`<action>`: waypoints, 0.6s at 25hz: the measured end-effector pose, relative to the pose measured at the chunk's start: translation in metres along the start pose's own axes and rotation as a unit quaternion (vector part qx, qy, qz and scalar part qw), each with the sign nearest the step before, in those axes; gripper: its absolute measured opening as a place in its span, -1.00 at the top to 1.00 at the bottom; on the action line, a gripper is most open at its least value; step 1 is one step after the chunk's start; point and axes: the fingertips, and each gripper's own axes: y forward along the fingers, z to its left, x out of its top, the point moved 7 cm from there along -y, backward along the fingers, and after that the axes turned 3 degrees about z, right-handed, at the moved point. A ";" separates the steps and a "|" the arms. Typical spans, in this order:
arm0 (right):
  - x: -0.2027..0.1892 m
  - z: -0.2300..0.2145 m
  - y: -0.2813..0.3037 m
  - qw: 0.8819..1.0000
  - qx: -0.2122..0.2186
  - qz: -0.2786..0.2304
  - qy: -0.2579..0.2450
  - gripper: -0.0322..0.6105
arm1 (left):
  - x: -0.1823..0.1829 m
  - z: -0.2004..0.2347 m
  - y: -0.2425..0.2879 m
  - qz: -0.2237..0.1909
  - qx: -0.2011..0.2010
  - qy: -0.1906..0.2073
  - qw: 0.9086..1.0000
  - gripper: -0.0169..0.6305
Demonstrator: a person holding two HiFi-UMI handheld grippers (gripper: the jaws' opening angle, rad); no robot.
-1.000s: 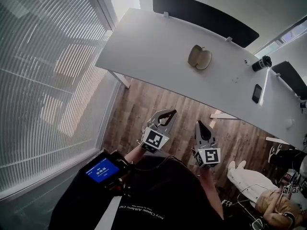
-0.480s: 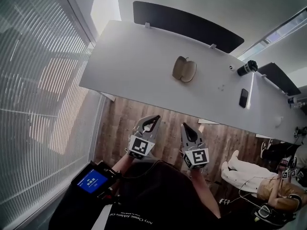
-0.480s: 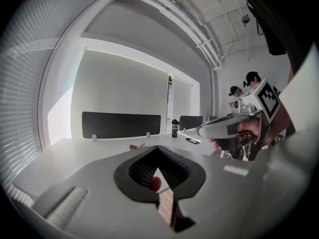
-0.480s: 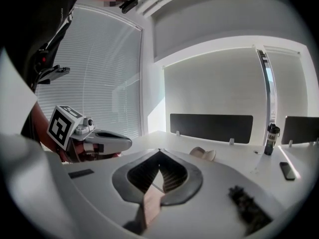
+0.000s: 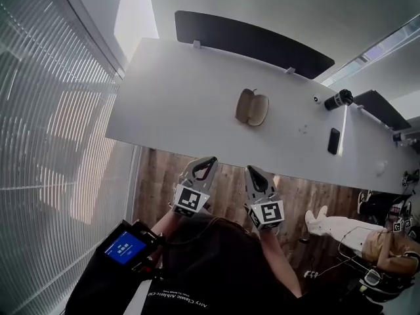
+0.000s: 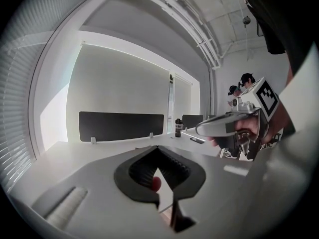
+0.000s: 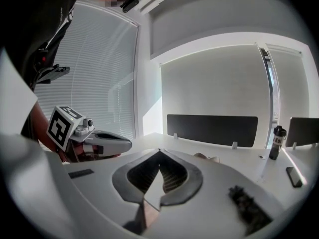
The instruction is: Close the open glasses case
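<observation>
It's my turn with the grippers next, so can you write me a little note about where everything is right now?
Left gripper: shut, holding nothing, held close to the body, short of the table edge.
Right gripper: shut, holding nothing, right beside the left one.
Glasses case: lying open on the white table, ahead of both grippers. Neither gripper touches it.
Also on the table, off to the right: a phone and a dark bottle.
Done: nothing yet.
Left: reach out to the case and fold its lid shut.
</observation>
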 end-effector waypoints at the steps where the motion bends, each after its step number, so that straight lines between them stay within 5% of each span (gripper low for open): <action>1: 0.002 -0.001 0.004 1.000 -0.002 0.001 0.000 0.90 | 0.002 0.004 0.004 0.000 -0.004 0.001 1.000 0.93; 15: 0.007 -0.018 0.023 1.000 0.000 0.017 0.008 0.90 | 0.006 0.020 0.034 0.003 -0.015 0.008 1.000 0.93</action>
